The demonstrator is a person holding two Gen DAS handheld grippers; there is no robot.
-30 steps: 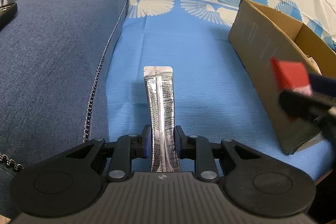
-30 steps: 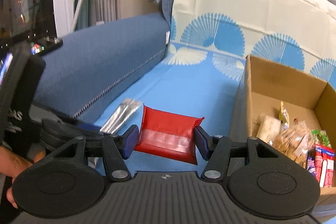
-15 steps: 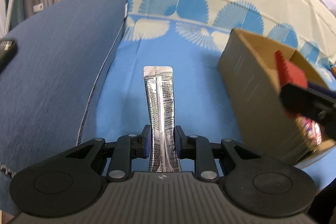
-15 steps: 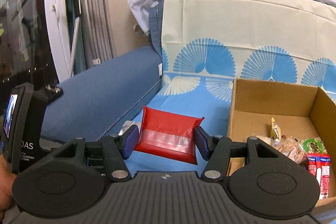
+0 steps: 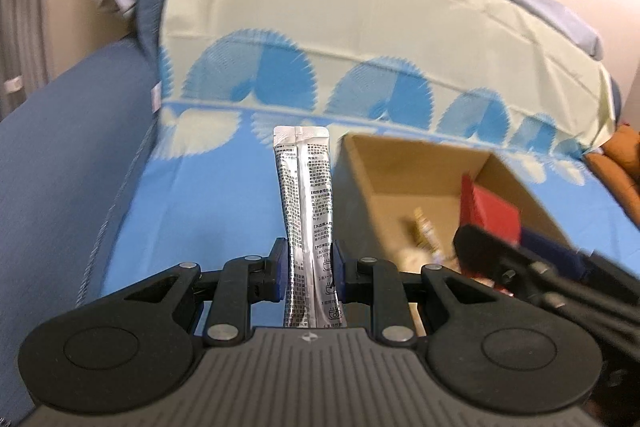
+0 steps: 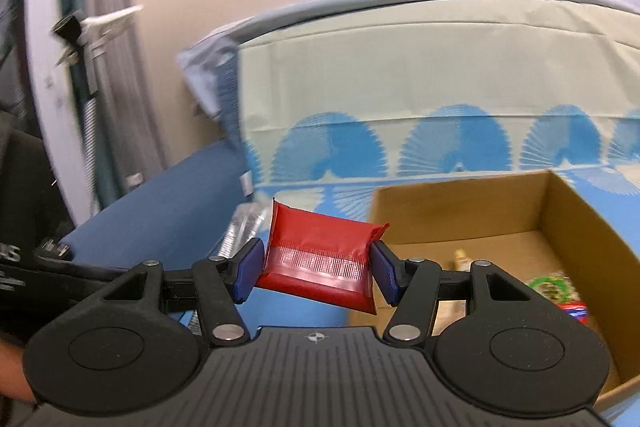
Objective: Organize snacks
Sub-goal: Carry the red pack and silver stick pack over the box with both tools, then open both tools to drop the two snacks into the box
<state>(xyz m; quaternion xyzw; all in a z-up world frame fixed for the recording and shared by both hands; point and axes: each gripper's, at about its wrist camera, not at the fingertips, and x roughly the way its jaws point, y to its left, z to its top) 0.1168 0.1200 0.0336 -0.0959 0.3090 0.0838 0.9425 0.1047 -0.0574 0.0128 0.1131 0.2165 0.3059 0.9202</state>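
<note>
Carrying step, as I judge it: the left claw (image 5: pixel 308 273) pinches a silver stick sachet (image 5: pixel 306 203); the right claw (image 6: pixel 316 269) pinches a red packet (image 6: pixel 320 259) (both airborne); next, lower each over the cardboard box (image 6: pixel 460 215) and release.

The stick sachet (image 5: pixel 306 211) was shiny silver foil, creased along its seam. The red packet (image 6: pixel 320 263) was glossy plastic film with a ribbed seal. The box (image 6: pixel 460 211) was plain matt brown cardboard. The left tongs (image 5: pixel 308 273) and right tongs (image 6: pixel 316 269) were matt black plastic with blue pads (image 6: pixel 248 269) and small metal rivets. The sofa arm (image 5: pixel 60 155) was rough woven blue cloth; the printed cover (image 5: pixel 208 207) looked smooth.
</note>
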